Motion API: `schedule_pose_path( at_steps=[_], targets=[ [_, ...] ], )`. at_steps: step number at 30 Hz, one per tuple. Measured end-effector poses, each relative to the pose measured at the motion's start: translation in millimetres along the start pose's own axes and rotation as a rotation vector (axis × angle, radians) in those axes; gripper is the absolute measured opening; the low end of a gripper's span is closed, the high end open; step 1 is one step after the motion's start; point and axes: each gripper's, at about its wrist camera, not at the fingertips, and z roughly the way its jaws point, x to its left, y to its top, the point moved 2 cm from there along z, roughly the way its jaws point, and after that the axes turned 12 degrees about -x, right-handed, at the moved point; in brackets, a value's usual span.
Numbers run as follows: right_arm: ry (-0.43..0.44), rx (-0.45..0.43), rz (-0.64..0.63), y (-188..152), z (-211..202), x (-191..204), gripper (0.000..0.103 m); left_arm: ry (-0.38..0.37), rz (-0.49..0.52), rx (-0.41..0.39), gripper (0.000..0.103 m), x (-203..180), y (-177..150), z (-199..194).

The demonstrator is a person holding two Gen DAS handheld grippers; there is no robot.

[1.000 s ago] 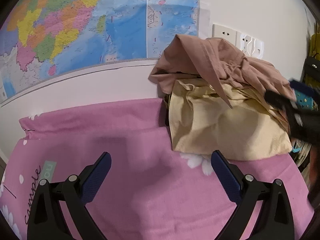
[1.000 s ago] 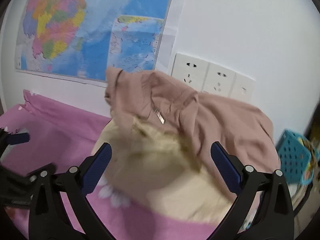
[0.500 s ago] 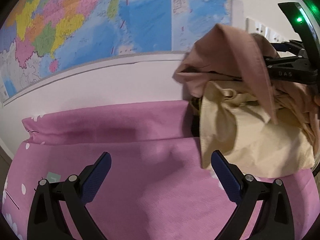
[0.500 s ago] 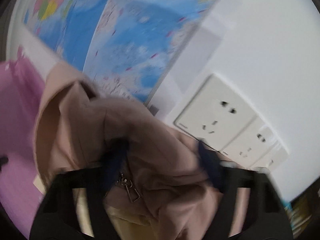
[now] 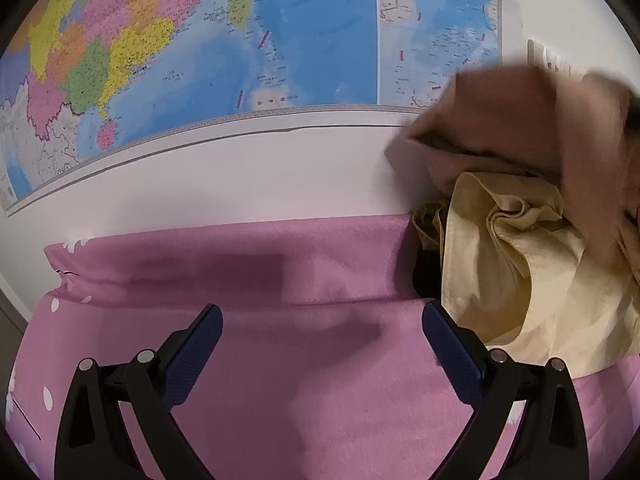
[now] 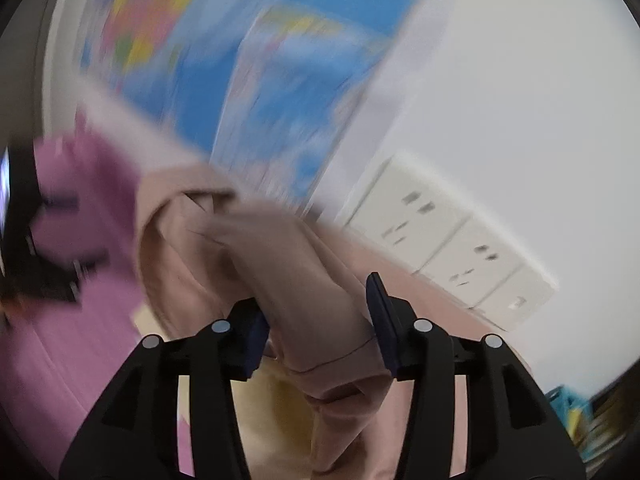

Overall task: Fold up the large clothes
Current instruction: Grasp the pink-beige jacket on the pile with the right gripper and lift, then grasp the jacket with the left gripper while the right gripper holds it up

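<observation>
Between the right gripper's [image 6: 318, 334] clenched fingers [image 6: 380, 312], brown garment [image 6: 304, 292], its fold lengthwise away from camera.

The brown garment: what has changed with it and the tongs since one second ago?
The right tongs, open before, closed on the brown garment and are lifting it off the cream garment. The left tongs slid left over the pink sheet, remaining open and empty. The cream garment stayed in place.
</observation>
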Motion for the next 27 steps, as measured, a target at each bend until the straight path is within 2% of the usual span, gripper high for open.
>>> schedule_pose_path(
  at_steps=[2, 5, 8, 10, 14, 18, 20, 22, 24, 25, 27],
  targets=[
    [0.026, 0.042, -0.052, -8.9, 13.5, 13.2, 0.046, 0.004, 0.000, 0.007, 0.096, 2.8, -1.1, 1.8],
    [0.065, 0.056, -0.054, -11.7, 19.6, 23.0, 0.016, 0.011, 0.002, 0.018, 0.096, 5.5, -4.6, 5.1],
    [-0.011, -0.046, 0.021, 8.1, -5.6, 1.4, 0.012, 0.011, 0.012, 0.014, 0.096, 9.0, -4.8, 9.4],
    [-0.068, -0.139, 0.069, 26.0, -38.4, -17.9, 0.011, 0.003, 0.015, -0.009, 0.096, 10.7, -0.6, 11.7],
    [-0.208, -0.298, 0.128, 59.2, -114.3, -63.6, 0.010, -0.081, 0.023, -0.076, 0.096, 4.0, 16.9, 10.3],
    [-0.269, -0.377, 0.172, 79.5, -166.5, -101.4, 0.010, -0.243, 0.038, -0.189, 0.096, -16.5, 42.4, -3.1],
    [-0.274, -0.387, 0.205, 78.9, -184.0, -114.8, 0.010, -0.363, 0.050, -0.255, 0.096, -33.3, 54.1, -16.4],
    [-0.289, -0.390, 0.213, 76.6, -194.0, -119.2, 0.010, -0.534, 0.089, -0.330, 0.096, -54.4, 59.7, -33.7],
    [-0.274, -0.385, 0.231, 72.3, -203.8, -122.7, 0.010, -0.638, 0.146, -0.407, 0.096, -76.5, 58.6, -48.0],
    [-0.273, -0.383, 0.235, 72.3, -202.8, -122.0, 0.010, -0.681, 0.181, -0.425, 0.096, -87.6, 56.8, -51.0],
    [-0.263, -0.383, 0.251, 67.0, -206.5, -126.1, 0.010, -0.706, 0.259, -0.439, 0.096, -107.1, 54.2, -52.9]
  ],
)
